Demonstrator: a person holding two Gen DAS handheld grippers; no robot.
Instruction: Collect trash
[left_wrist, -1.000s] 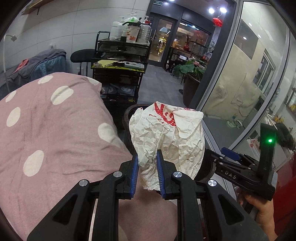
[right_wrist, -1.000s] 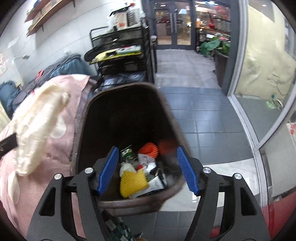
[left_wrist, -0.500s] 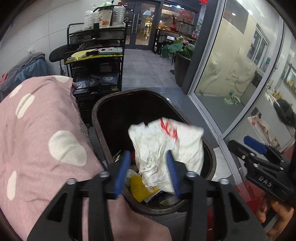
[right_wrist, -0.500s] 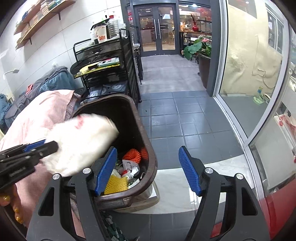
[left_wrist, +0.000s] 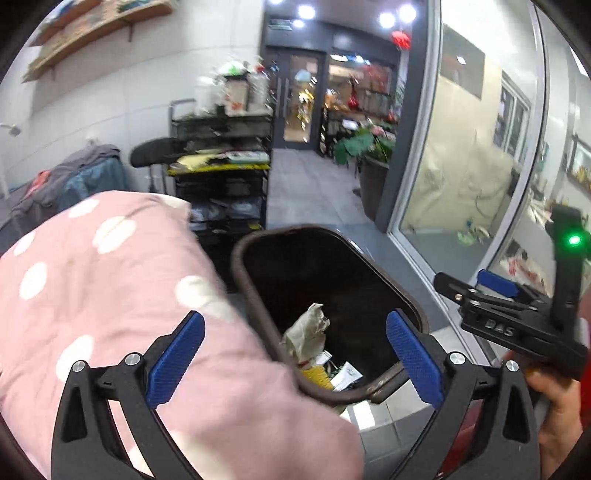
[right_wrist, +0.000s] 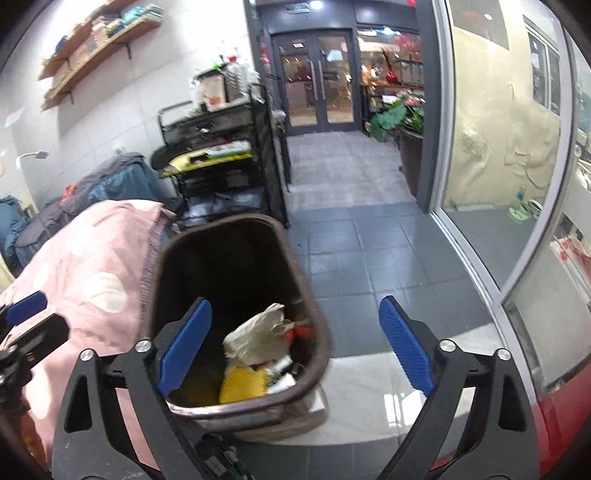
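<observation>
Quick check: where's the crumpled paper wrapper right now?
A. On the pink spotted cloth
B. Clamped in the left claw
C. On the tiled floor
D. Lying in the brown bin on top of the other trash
D: the crumpled paper wrapper lies inside the brown bin, and nothing is between the left claw's opening jaws.

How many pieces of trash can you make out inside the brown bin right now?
4 that I can tell apart in the brown bin: crumpled cream paper wrapper on top, yellow mesh below, orange scrap behind, silvery can beside. More likely buried.
</observation>
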